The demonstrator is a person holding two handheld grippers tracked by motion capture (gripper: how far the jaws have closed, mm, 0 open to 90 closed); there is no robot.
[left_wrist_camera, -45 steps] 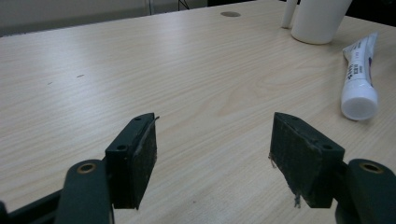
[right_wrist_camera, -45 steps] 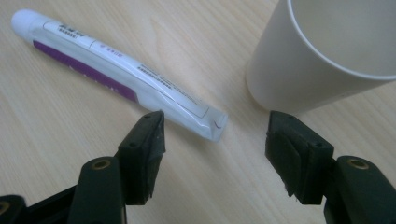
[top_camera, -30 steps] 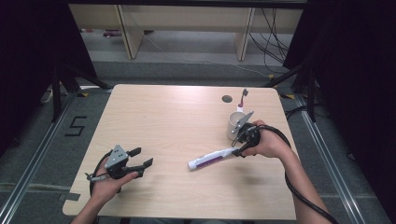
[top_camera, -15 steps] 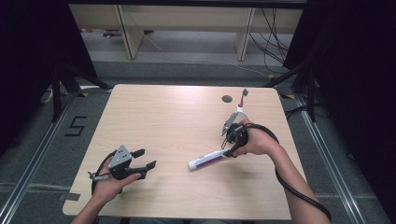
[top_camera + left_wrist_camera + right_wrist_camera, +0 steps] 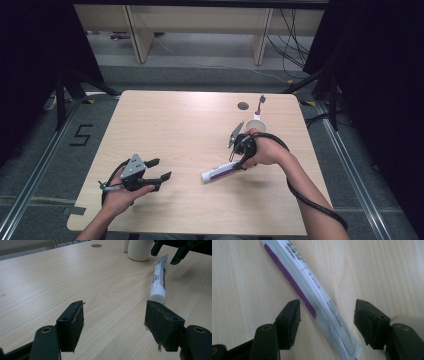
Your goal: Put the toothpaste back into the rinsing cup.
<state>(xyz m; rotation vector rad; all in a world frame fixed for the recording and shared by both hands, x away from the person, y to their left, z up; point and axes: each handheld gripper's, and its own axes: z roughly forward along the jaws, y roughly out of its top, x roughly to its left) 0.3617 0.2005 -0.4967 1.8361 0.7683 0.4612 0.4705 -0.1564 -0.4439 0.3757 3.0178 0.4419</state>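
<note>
Broadly, we see the wooden table carrying everything. Next, our left gripper rests near its front left edge, jaws spread wide with nothing between them. Our right gripper hangs over the crimped end of the toothpaste tube, jaws wide apart on either side of it, pads clear of it. That white and purple tube lies flat, right of centre, just in front of the white cup, which holds a toothbrush.

White, purple-striped tube; white cup
</note>
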